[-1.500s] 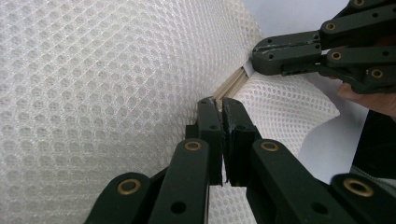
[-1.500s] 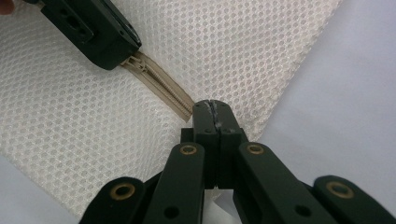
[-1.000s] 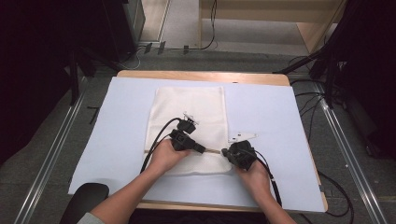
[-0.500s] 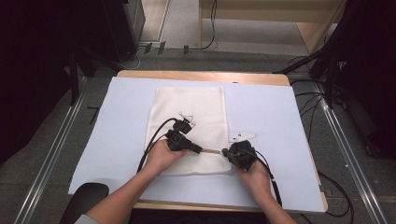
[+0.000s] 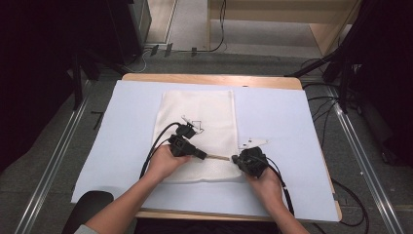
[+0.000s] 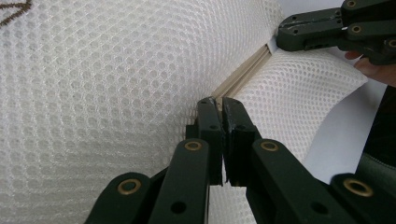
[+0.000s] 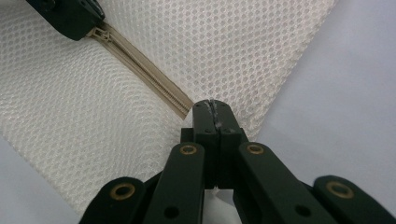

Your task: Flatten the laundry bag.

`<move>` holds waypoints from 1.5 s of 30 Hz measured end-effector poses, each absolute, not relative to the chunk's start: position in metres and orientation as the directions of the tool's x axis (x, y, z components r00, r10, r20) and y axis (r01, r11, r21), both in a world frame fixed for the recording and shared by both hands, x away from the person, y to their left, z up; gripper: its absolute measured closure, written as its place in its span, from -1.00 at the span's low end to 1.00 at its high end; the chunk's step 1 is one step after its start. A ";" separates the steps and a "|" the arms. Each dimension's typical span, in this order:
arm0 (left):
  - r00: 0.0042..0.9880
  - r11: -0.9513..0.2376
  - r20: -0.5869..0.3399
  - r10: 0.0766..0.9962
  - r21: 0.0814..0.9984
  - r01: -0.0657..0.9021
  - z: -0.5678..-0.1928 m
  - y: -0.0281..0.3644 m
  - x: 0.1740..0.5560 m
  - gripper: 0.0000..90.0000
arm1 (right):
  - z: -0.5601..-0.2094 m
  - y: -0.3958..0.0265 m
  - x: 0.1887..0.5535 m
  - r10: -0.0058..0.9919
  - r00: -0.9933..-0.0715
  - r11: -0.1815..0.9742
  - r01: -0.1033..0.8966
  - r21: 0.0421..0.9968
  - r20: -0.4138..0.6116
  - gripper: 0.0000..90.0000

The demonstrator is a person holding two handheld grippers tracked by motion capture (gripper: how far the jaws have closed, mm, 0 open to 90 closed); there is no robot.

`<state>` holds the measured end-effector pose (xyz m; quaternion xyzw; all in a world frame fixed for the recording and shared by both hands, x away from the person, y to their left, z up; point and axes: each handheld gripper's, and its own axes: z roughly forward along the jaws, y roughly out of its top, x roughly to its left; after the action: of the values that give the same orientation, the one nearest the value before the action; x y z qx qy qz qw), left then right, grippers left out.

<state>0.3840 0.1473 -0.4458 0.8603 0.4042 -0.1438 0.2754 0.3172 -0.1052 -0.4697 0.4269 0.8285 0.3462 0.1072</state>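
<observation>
Mesh bag (image 5: 195,131) lies flat mid-table, its zipper (image 5: 217,157) running along near its front edge. I've got the left gripper (image 5: 203,155) pinched shut on the zipper, probably at the slider, while the right gripper (image 5: 235,159) clamps the fabric at the zip's end, so the track stays taut for pulling, I reckon. Underneath is a pale blue sheet (image 5: 292,126) over a wooden table (image 5: 209,79); grey floor, cables and dark stands all around.

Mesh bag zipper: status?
Left claw shut on beige zipper pull. Right claw shut at zipper's end. White mesh laundry bag flat, nothing in the way.
</observation>
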 end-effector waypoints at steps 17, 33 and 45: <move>0.601 -0.486 -0.493 0.629 0.354 0.799 -0.445 0.165 0.387 0.98 | -0.470 -0.107 0.317 0.779 -0.614 0.393 0.633 0.667 0.123 1.00; 0.580 -0.474 -0.492 0.650 0.334 0.815 -0.444 0.186 0.386 0.98 | -0.470 -0.107 0.317 0.778 -0.616 0.393 0.631 0.669 0.124 1.00; 0.574 -0.472 -0.514 0.638 0.328 0.818 -0.441 0.195 0.385 0.98 | -0.470 -0.107 0.317 0.776 -0.619 0.396 0.629 0.669 0.123 1.00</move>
<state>0.3847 0.1946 -0.4406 0.8424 0.4322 -0.1625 0.2780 0.3174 -0.1074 -0.4702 0.4237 0.8288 0.3502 0.1050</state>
